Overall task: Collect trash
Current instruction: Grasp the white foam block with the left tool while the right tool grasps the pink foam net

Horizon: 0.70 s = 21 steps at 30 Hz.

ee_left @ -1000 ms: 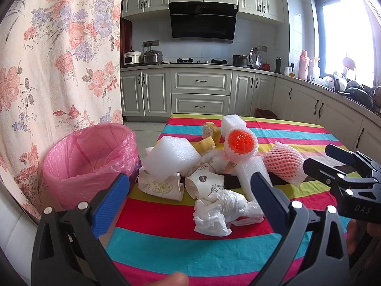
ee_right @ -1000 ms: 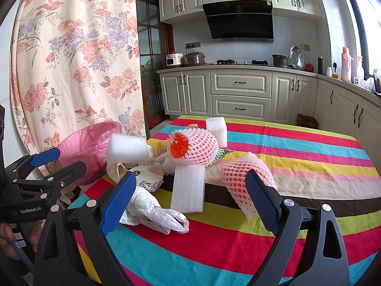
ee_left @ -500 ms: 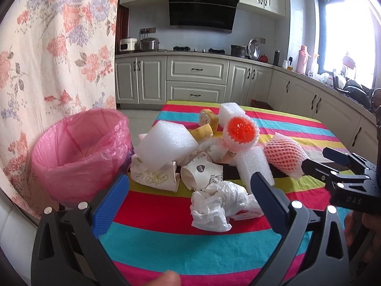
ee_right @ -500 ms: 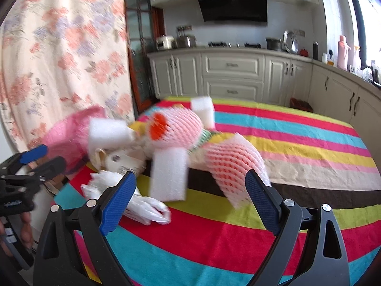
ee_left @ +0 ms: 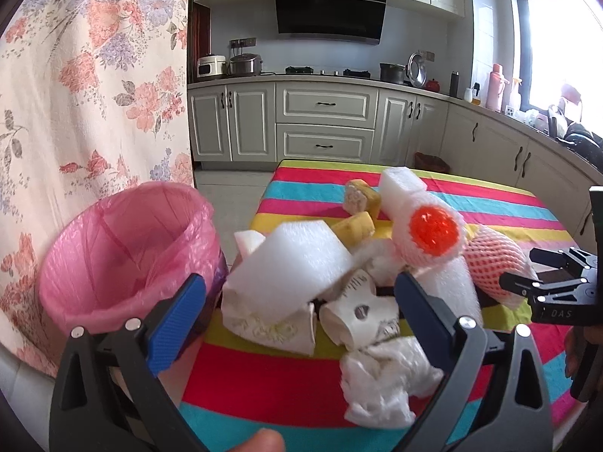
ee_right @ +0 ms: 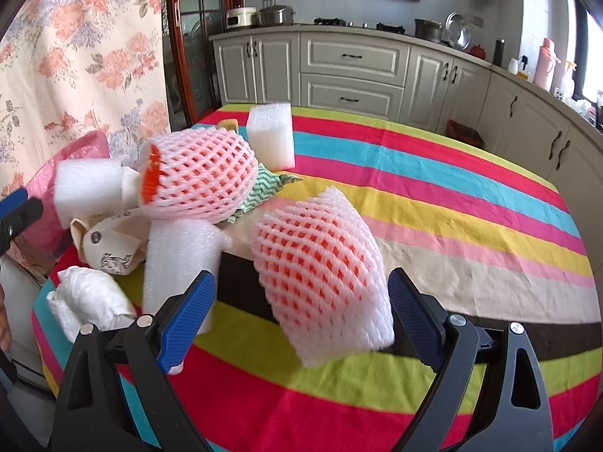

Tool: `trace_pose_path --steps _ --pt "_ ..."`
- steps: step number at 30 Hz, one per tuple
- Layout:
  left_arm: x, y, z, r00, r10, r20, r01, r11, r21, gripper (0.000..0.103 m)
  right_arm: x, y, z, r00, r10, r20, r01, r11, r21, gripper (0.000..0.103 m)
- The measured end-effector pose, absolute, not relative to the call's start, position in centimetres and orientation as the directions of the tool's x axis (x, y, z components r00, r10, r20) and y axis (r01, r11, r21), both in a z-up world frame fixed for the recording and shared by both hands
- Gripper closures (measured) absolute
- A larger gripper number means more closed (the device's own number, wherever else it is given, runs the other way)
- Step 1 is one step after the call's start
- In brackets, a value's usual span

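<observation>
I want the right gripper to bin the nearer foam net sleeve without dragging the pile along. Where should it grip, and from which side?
Grip the near foam net across its middle, coming straight on from the near table edge. It lies apart from the pile, its rounded body already between the open jaws of the right gripper. The mesh looks soft, so it should squash and hold. The white foam roll stands close on the left, so keep clear of it.

Pink bin liner (ee_left: 124, 248), rainbow-striped tablecloth (ee_right: 433, 188), white foam block (ee_left: 294, 263), floral curtain (ee_left: 86, 75).

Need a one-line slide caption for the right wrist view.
Open right gripper closing in on a foam fruit net lying on the striped tablecloth.
</observation>
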State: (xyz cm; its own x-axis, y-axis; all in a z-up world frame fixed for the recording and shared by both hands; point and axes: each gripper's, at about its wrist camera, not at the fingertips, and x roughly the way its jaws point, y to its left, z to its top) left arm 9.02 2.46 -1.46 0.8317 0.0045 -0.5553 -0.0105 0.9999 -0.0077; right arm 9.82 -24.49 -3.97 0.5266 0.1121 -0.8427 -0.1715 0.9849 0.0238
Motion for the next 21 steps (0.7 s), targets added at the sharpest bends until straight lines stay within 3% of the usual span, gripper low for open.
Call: trace_pose_path --steps 9,11,12,19,21 --pt "13.4 2.1 -2.9 0.794 0.028 -0.607 0.037 0.995 0.095 0.009 12.4 -24.2 -6.3 0.467 0.100 -0.879 -0.189 0.982 0.011 0.016" --pt "13.6 2.0 -3.6 0.780 0.037 -0.624 0.040 0.993 0.108 0.027 12.4 -24.1 -6.5 0.460 0.100 -0.882 -0.191 0.982 0.011 0.022" --pt "13.8 2.0 -3.8 0.772 0.037 -0.634 0.045 0.993 0.113 0.030 12.4 -24.1 -6.7 0.454 0.100 -0.885 -0.194 0.981 0.011 0.028" --pt "12.7 1.8 -3.7 0.775 0.012 -0.632 0.078 0.990 0.115 0.033 11.7 -24.2 -6.6 0.450 0.122 -0.885 -0.199 0.979 0.034 0.056" --pt "12.2 1.8 -3.4 0.779 -0.003 -0.627 0.084 0.992 0.100 0.033 11.2 -24.3 -5.9 0.463 0.130 -0.877 -0.190 0.981 0.045 0.058"
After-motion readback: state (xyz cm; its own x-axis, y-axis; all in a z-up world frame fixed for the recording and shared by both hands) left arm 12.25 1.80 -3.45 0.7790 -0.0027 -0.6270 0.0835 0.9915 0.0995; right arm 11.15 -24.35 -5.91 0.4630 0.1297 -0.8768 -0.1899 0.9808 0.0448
